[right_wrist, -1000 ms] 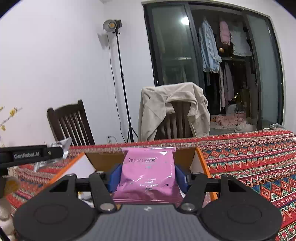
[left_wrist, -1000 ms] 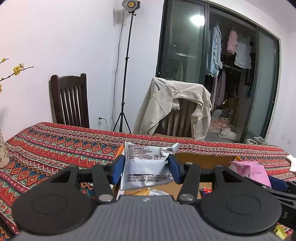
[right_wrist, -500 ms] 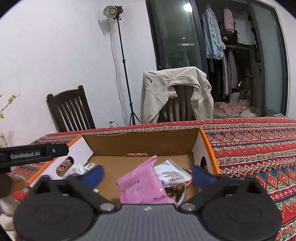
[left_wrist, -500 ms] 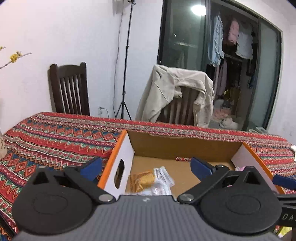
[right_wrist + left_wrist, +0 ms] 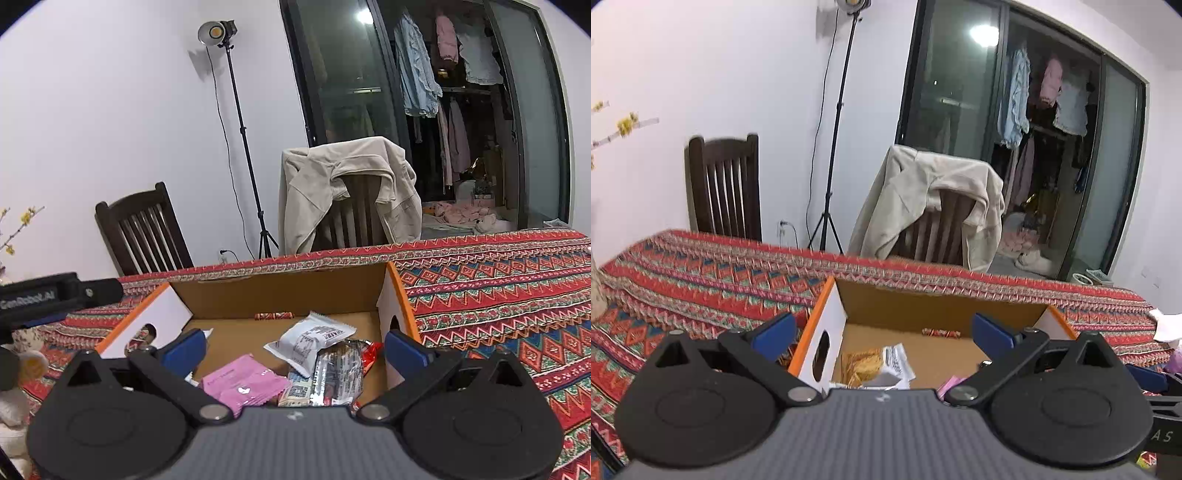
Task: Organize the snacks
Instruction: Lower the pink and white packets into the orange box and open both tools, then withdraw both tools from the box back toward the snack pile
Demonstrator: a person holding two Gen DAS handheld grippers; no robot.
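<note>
An open cardboard box with orange edges sits on the patterned tablecloth. Inside it lie a pink packet, a grey-white packet, a dark foil packet and a small red roll. The left wrist view shows a cracker packet, a white wrapper and the roll on the box floor. My left gripper hangs open above the box's left part, with nothing between its blue pads. Over the near part of the box my right gripper stands open too, above the packets.
The tablecloth covers the table around the box. Behind the table stand a chair draped with a beige jacket, a dark wooden chair and a light stand. A white tissue lies at the far right.
Both grippers opened: the left let go of the grey-white packet and the right let go of the pink packet, and both packets now lie in the box.
</note>
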